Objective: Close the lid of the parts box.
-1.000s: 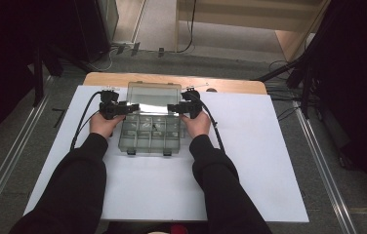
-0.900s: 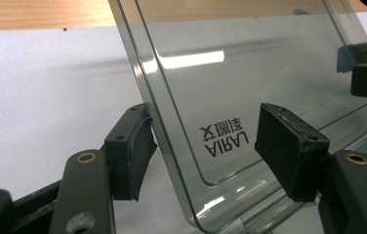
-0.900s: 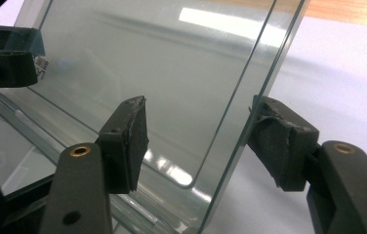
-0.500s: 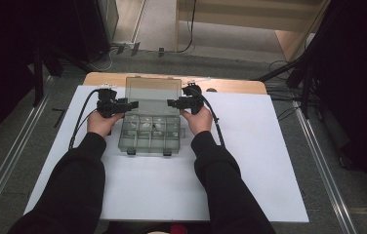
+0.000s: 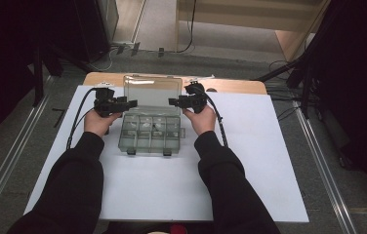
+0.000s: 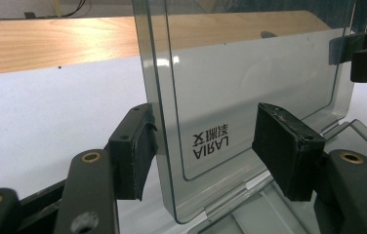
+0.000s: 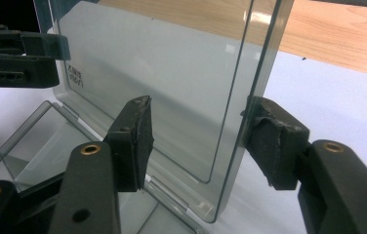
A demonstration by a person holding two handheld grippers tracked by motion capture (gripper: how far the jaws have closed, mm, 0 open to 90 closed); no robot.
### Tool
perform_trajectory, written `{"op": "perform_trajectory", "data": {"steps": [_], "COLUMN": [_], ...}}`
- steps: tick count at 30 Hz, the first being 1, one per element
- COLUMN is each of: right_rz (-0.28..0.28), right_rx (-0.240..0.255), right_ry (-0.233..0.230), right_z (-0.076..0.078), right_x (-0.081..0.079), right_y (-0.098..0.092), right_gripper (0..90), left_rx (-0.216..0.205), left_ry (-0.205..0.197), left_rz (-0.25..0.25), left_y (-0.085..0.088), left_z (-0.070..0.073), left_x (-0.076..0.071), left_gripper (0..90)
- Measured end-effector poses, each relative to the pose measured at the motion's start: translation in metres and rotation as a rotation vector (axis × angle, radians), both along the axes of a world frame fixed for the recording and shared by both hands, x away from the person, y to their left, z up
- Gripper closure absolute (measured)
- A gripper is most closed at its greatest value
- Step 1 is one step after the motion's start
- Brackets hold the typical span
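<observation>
Since a second ago, the clear lid point(image 5: 153, 95) of the compartment box point(image 5: 150, 135) has swung up from a low slant to nearly upright, and both hands have lifted with it.

Nearest the person, the box's base sits on the white surface point(image 5: 250, 161) between the two forearms, its divided compartments open to the high view, with a few small pale items inside that are too small to identify. Its front latches point toward the person.

Just beyond, the left tongs point(image 5: 132, 103) straddle the lid's left edge. In the left gripper view the outer pad point(image 6: 135, 151) touches that edge while the inner pad stands off the panel, so the jaws are parted and not clamping. The right tongs point(image 5: 173, 102) straddle the right edge in the same way: the outer pad point(image 7: 269, 139) is against the rim and the inner pad point(image 7: 135, 141) is clear of it. Their jaws have just been closing a little with the lid between them, without yet pinching it.

Farther back, the lid stands on its rear hinge, with the wooden strip point(image 5: 230, 85) of the tabletop behind it.

I judge the opening largely done: the latches are released and the lid is raised. What remains is to tip it past upright so that it rests back, and then let go.
</observation>
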State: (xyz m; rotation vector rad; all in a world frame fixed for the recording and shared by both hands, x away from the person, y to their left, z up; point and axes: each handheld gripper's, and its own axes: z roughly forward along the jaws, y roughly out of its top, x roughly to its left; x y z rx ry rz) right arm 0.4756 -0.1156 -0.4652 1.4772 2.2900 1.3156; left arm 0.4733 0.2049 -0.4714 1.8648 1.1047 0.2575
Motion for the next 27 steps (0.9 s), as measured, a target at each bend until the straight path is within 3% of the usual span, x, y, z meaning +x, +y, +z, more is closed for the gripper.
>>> {"op": "perform_trajectory", "data": {"steps": [7,12,27], "right_rz": [0.021,0.037,0.08], "right_rx": [0.0,0.012,0.019], "right_ry": [-0.006,-0.013,-0.048], "right_z": [0.006,0.009,0.014], "right_x": [-0.005,-0.01,-0.027], "right_y": [-0.002,-0.005,-0.005], "right_gripper": [48.4,49.1,52.1], "left_rx": [-0.017,-0.021,0.0], "left_ry": [0.014,0.0,-0.005], "left_rz": [-0.011,-0.024,-0.034], "left_y": [0.004,0.006,0.01], "left_z": [0.005,0.009,0.017], "left_x": [-0.004,-0.008,-0.023], "left_gripper": [43.7,45.0,51.9]}}
